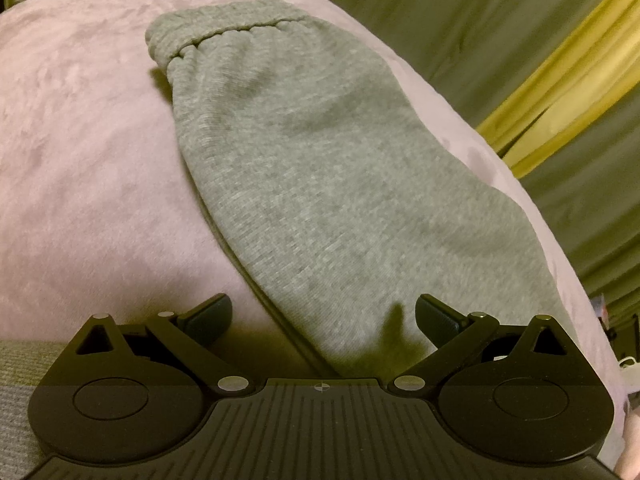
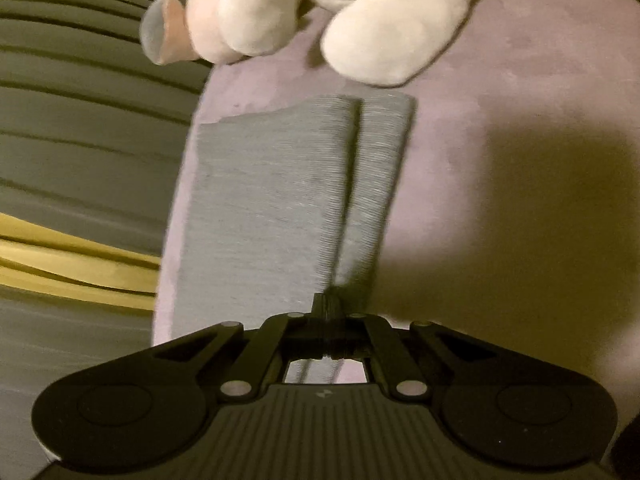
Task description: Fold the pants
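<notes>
Grey sweatpants [image 1: 304,184] lie flat on a pink plush blanket [image 1: 80,152], waistband [image 1: 224,36] at the far end. My left gripper [image 1: 323,316] is open, its fingers either side of the near end of the pants, a little above the fabric. In the right wrist view the pants [image 2: 272,200] stretch away in two overlapping layers. My right gripper [image 2: 326,304] is shut on the pants' near edge, where the two layers meet.
A white and pink plush toy [image 2: 352,12] lies on the blanket just beyond the far end of the pants. Olive curtains with a yellow band [image 1: 560,80] hang past the blanket's edge. A grey woven surface [image 1: 24,368] shows at lower left.
</notes>
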{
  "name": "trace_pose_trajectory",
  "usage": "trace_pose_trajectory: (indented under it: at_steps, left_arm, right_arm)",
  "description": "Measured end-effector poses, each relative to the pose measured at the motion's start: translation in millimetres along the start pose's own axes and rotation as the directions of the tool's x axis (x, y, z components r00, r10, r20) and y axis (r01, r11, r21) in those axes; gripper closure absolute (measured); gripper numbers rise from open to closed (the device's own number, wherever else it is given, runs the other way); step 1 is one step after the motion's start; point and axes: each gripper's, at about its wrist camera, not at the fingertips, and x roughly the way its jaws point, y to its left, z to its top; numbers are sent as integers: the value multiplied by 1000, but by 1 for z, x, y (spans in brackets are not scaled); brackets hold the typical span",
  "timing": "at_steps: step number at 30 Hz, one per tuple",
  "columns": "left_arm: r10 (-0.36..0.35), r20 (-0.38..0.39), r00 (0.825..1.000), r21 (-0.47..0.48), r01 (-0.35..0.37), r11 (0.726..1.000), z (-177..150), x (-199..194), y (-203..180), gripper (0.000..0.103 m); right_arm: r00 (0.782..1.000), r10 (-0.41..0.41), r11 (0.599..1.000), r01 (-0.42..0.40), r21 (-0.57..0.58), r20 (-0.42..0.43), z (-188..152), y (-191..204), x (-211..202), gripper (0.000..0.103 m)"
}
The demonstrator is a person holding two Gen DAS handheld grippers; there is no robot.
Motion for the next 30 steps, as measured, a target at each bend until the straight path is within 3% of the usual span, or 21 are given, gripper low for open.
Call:
trace_pose_trajectory:
  at_steps: [8,14,15,17,22,26,30]
  left_arm:
    - [9,-2,1000,7,-9,1000,0,1,-3,1]
    - [9,0,1000,16,-9,1000,-1,1,-4,1]
    - [10,-1,1000,18,-10,1000,-1,2,-4,1]
    - [10,-4,1000,22,-10,1000,-1,2,-5,1]
    - [9,-2,1000,34,-8,999,-2,1,-7,1]
    - [15,17,1000,123,-17,992,-11,-9,-22,1]
    - [-108,-15,994,229,109,967,-36,-25,-53,1]
  right_arm:
    - [997,-2,1000,1,-8,-76,-13,23,6,98]
    - [995,-37,995,28,-95,-93,-17,49,20,97]
    - [994,-41,995,32,-93,-101,-16,50,23,95]
    - [990,-52,996,43,-74,-131,-14,50,30,78]
    - [984,-81,994,69,-83,-159,-12,51,37,78]
    - [984,-72,994,58,-90,-165,-12,51,38,78]
    - [985,-59,996,46,-81,-159,-11,49,37,78]
